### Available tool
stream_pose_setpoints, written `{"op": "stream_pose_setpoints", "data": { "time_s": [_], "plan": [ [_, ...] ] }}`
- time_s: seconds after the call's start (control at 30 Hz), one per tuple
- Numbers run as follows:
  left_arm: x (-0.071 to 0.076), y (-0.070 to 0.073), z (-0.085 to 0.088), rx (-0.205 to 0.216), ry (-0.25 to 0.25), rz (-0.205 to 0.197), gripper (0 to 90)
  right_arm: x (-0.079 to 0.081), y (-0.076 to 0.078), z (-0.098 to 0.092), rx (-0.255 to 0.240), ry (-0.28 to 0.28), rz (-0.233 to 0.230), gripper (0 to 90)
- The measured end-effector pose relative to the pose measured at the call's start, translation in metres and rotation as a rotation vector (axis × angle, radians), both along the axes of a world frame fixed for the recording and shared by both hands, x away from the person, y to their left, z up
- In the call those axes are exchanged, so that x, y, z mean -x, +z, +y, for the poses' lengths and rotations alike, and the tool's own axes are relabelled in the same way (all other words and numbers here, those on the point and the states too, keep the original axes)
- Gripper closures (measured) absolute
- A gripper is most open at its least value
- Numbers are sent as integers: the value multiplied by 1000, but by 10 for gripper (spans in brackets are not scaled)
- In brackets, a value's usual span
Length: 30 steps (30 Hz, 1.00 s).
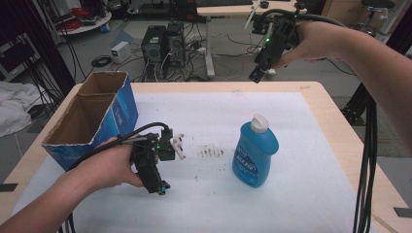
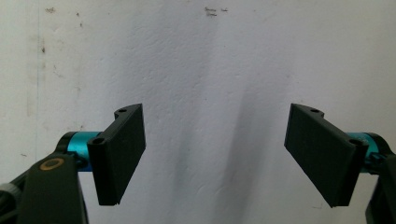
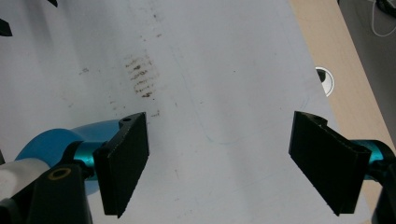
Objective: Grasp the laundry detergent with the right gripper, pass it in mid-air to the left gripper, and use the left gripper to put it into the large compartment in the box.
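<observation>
This is a lab or technical workroom. At the upper middle of the high view, 2 computer towers (image 1: 163, 44) stand on the floor amid cables (image 1: 99, 60), beside a standing desk (image 1: 228, 9). Equipment racks line the upper left.

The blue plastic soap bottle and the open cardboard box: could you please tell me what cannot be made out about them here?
- Blue plastic soap bottle: label text too small in the high view; in the right gripper view its body is covered by that claw's own jaw and cut by the edge.
- Open cardboard box with blue sides: its floor is shadowed, so any contents are unclear; the left hand covers its near corner.
</observation>
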<state>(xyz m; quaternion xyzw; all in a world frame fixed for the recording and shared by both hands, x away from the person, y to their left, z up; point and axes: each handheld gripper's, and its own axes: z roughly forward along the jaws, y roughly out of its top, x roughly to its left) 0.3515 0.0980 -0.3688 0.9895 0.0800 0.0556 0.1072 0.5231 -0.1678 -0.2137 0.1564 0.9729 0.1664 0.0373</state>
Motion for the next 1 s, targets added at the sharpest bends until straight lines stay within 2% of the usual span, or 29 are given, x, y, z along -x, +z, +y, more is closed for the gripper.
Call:
{"op": "stream_pose_setpoints", "data": {
  "time_s": [0.17, 0.23, 0.53, 0.87, 1.0],
  "plan": [
    [1, 1, 0, 6, 5, -9, 206, 10, 8, -11, -31, -10, -23, 198],
    [1, 1, 1, 11, 9, -10, 206, 13, 11, -17, -61, -11, -32, 198],
    [0, 2, 1, 14, 8, -12, 206, 40, 21, -39, -131, -46, -70, 198],
    [2, 5, 3, 22, 8, -19, 206, 75, 21, -67, -218, -93, -96, 198],
    [2, 5, 3, 23, 13, -22, 206, 92, 17, -77, -272, -112, -113, 198]
  ]
}}
